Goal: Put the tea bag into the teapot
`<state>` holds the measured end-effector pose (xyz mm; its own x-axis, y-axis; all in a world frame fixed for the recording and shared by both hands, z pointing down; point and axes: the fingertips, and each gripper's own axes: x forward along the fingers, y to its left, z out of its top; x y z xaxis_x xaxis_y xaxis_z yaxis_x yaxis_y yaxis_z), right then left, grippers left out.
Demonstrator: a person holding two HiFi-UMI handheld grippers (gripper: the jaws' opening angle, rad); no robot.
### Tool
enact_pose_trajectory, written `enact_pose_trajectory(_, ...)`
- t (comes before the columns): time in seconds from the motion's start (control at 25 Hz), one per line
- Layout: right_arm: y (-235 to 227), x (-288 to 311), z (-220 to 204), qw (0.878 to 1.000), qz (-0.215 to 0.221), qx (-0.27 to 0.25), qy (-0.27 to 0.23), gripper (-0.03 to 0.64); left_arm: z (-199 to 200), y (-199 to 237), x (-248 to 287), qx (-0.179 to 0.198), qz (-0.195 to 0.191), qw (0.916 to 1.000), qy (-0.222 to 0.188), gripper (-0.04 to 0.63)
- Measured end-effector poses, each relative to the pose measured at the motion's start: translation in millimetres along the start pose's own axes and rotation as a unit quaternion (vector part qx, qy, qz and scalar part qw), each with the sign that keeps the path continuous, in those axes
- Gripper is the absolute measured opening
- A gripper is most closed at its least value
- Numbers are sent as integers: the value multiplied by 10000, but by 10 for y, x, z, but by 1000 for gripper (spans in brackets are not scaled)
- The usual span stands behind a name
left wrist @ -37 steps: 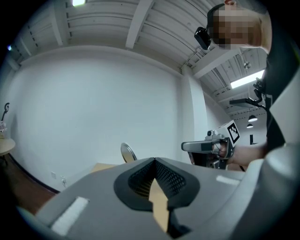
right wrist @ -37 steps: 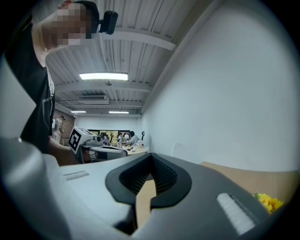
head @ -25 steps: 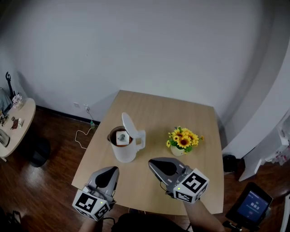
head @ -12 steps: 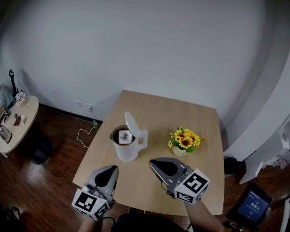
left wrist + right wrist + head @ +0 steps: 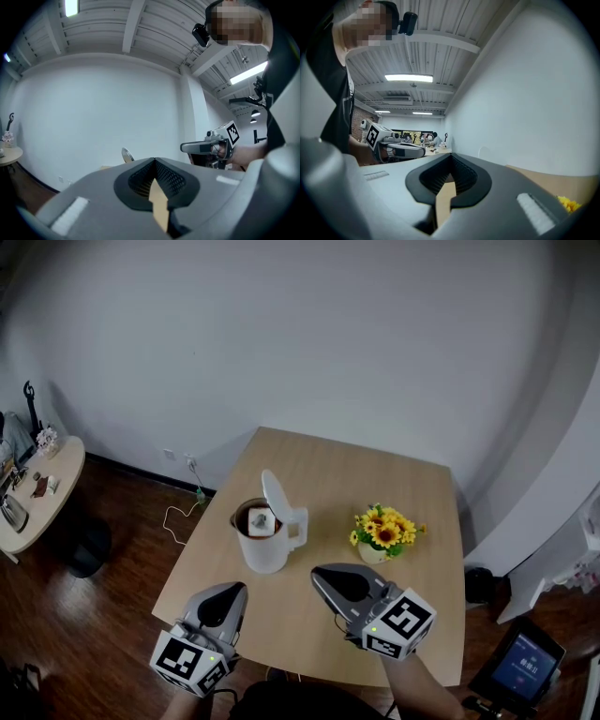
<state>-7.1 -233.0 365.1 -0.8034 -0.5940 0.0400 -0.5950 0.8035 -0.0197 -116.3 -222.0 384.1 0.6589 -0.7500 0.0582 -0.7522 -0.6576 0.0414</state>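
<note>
A white teapot (image 5: 265, 547) stands on the wooden table (image 5: 347, 474), left of centre, with its lid (image 5: 276, 497) tipped up. A white tea bag (image 5: 261, 519) lies inside it on dark liquid. My left gripper (image 5: 229, 592) is shut and empty at the table's front edge, below the pot. To its right, my right gripper (image 5: 322, 574) is also shut and empty, pointing at the pot's right side. In the left gripper view the jaws (image 5: 154, 160) meet, and only the lid (image 5: 127, 155) shows above them. The right gripper view shows its jaws (image 5: 451, 155) shut too.
A small pot of yellow flowers (image 5: 382, 532) stands right of the teapot, just beyond my right gripper. A round side table (image 5: 28, 498) with small items is far left. A power cord (image 5: 178, 512) lies on the dark wood floor by the table's left edge.
The head view has drifted a little, so the teapot and table sit slightly further right in the picture. Both grippers stay where they were, shut.
</note>
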Motion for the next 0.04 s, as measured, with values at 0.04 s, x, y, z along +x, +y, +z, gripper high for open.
enact_pose_trajectory(0.04, -5, -9, 6, 10000, -5, 0, -12, 2, -8, -12, 4, -15, -2, 10000, 13, 5)
